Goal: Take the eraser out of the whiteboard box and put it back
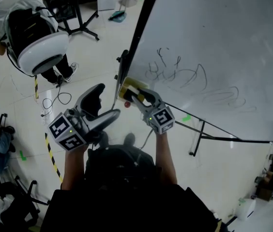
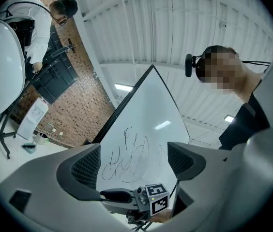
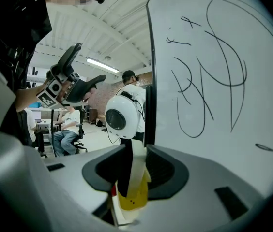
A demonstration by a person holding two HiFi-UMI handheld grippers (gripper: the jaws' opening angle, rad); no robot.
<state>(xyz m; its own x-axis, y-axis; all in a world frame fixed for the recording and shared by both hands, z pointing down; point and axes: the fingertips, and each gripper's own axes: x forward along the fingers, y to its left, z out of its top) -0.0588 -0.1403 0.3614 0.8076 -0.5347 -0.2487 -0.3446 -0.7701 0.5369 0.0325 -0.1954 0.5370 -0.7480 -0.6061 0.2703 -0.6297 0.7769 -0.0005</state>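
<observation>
My right gripper (image 1: 132,96) is shut on the eraser (image 1: 128,87), a yellow and white block, at the lower left corner of the whiteboard (image 1: 223,42). In the right gripper view the eraser (image 3: 132,187) stands on edge between the jaws, pressed by both pads, right beside the whiteboard's (image 3: 214,81) dark frame. My left gripper (image 1: 102,106) hangs open and empty to the left of it, clear of the board. Its jaws (image 2: 134,166) stand wide apart and frame the scribbled whiteboard (image 2: 141,129). A small dark fitting (image 1: 123,62) sits on the frame edge; I cannot tell a box.
A person in white with a round white pack (image 1: 39,37) stands at the far left by a black tripod (image 1: 83,23). The whiteboard's stand legs (image 1: 199,134) reach across the floor at right. Yellow-black tape (image 1: 52,153) and cables lie on the floor. Someone sits on a chair (image 3: 66,124).
</observation>
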